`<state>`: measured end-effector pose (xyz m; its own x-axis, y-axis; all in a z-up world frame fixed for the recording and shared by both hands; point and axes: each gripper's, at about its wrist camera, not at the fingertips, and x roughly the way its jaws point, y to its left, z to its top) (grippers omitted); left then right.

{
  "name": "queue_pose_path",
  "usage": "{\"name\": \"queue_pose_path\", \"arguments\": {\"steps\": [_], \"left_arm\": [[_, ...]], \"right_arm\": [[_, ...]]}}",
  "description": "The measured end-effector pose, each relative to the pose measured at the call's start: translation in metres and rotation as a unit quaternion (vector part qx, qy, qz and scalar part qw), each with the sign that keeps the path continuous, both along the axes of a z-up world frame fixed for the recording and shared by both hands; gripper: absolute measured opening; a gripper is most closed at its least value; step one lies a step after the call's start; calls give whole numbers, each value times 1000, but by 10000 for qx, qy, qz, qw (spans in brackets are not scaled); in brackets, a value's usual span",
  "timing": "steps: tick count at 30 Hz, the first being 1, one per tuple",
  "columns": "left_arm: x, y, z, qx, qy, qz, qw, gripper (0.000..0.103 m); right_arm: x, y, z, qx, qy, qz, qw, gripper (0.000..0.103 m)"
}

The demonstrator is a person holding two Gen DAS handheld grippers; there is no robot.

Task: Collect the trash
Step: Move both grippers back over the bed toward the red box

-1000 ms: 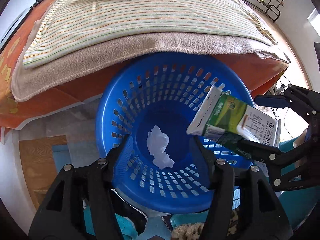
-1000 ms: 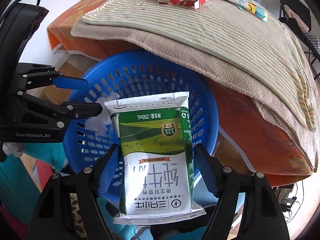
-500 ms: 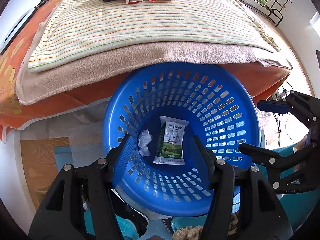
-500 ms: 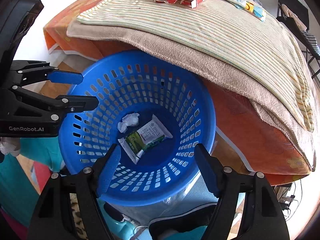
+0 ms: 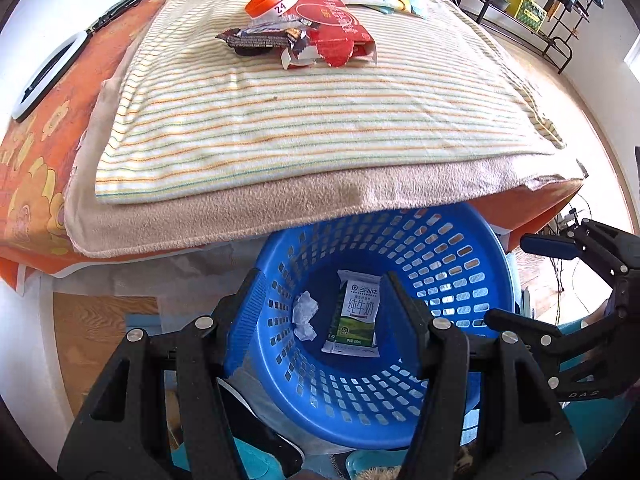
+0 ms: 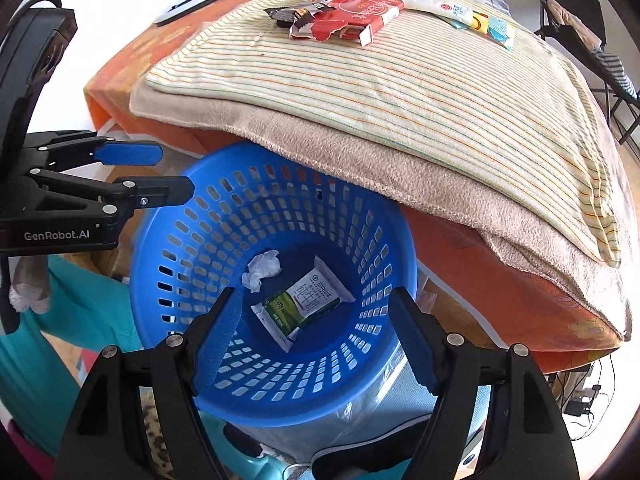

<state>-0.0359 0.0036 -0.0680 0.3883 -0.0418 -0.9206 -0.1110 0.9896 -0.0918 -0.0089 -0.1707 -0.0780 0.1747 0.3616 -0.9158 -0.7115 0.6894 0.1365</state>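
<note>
A blue plastic basket (image 5: 460,264) (image 6: 168,240) stands below the table edge. In it lie a green and white milk pouch (image 5: 354,314) (image 6: 302,304) and a crumpled white tissue (image 5: 305,314) (image 6: 262,268). My left gripper (image 5: 324,300) is open and empty above the basket. My right gripper (image 6: 316,320) is open and empty above it too, and shows at the right of the left wrist view (image 5: 516,280). On the striped towel (image 5: 320,112) lie a torn red box (image 5: 340,36) (image 6: 356,14), a dark wrapper (image 5: 260,38) and an orange tape ring (image 5: 272,0).
A beige towel (image 5: 240,212) hangs over the table's orange cloth (image 5: 28,184), above the basket's far rim. White and coloured packets (image 6: 476,20) lie at the towel's far side. A white ring light (image 5: 48,76) lies at the far left. A metal rack (image 5: 520,4) stands behind.
The right gripper opened and the milk pouch dropped into the basket beside the tissue. Both grippers have since risen and pulled back, so more of the table top shows.
</note>
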Motion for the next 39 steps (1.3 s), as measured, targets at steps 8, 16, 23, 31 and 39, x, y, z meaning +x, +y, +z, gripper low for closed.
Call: {"name": "queue_pose_path", "arguments": {"steps": [8,16,23,31,39], "left_arm": [[35,23,43,5,-361,46,9993,61],[64,35,65,163,-639,-25,9978,61],[86,53,72,237,-702,145,9971,61],[119,80,77,-27,-822,456,9956,61],[166,93,78,-220,-879,460,9948,54]], "right_arm": [[24,-3,14,275,193,-358,9988,76],[54,-9,36,567,109,-762,9954,76],[81,-4,55,836,-201,-872,9925,76],[124,17,75,998,-528,-816,9902,76],[158,40,63,1215,44,-905,9884,76]]}}
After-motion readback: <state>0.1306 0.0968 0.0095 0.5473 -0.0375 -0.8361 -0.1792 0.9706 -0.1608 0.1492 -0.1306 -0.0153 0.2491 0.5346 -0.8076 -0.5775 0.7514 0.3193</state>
